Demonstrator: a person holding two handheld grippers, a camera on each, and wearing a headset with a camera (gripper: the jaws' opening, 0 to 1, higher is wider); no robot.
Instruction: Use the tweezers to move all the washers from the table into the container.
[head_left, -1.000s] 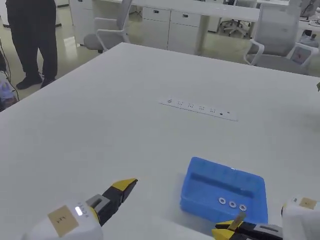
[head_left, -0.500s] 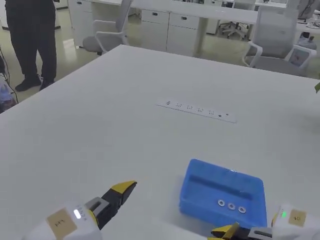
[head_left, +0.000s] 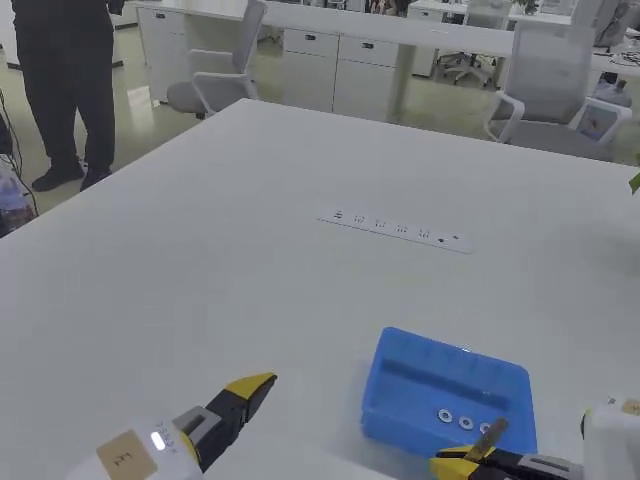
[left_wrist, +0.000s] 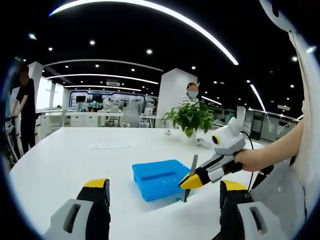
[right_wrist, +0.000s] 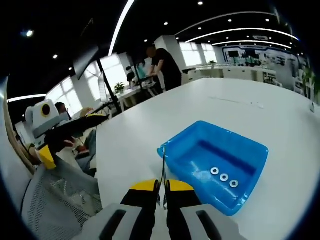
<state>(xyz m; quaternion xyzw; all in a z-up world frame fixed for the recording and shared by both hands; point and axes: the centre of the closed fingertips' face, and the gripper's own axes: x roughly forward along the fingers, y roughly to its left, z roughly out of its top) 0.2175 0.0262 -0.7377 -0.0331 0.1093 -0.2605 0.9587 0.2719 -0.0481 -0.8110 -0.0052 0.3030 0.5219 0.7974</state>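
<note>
Three small metal washers (head_left: 465, 422) (right_wrist: 224, 177) lie in a row inside the blue container (head_left: 400, 350) (right_wrist: 175, 150) (left_wrist: 150, 172) on the white table. My right gripper (right_wrist: 161, 188) (head_left: 455, 462) (left_wrist: 192, 180) is shut on thin metal tweezers (right_wrist: 163, 167) (head_left: 490, 436) (left_wrist: 192, 167), beside the container's near edge. The tweezers stand about upright, their lower tip close to the table by the container's corner. My left gripper (left_wrist: 165, 187) (head_left: 250, 386) hovers open to the left of the container, holding nothing.
A power strip (head_left: 395, 229) is set into the table (head_left: 250, 250) beyond the container. Office chairs (head_left: 215, 70) and desks stand past the far edge. One person (head_left: 60, 80) stands at far left. A potted plant (left_wrist: 192, 117) sits on the table's end.
The head camera has tilted a little. The right gripper with the tweezers dipped toward the frame's bottom, then rose back by the container's near edge. The left gripper stays put.
</note>
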